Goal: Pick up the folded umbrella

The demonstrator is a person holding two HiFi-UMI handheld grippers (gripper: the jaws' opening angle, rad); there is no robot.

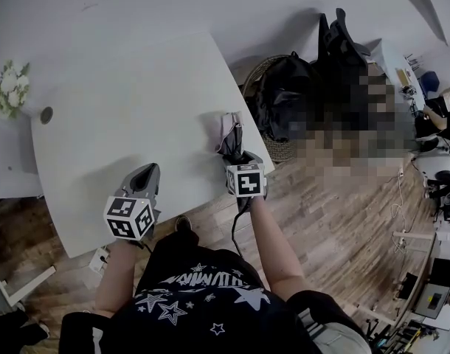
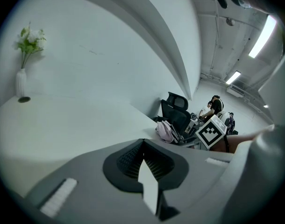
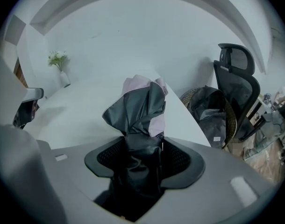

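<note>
Right gripper (image 3: 142, 158) pinching the folded umbrella (image 3: 138, 107) at its dark end; jaws clamped on the fabric. Pink-and-black bundle points away from the gripper, over the right edge of the white table (image 1: 122, 87). Can't tell if it touches the tabletop. Left gripper (image 2: 143, 161) pressed together, nothing between its jaws, over the table's near edge, well apart from the umbrella. Vase of flowers (image 1: 7, 88) at the far left. Black office chair (image 3: 233, 85) beyond the table's right side.

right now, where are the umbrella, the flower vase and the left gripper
umbrella (image 3: 138, 107), right gripper view, on its dark folded canopy
flower vase (image 2: 21, 84), left gripper view, on the white vase body
left gripper (image 1: 148, 171), head view, midway between its fingertips
</note>
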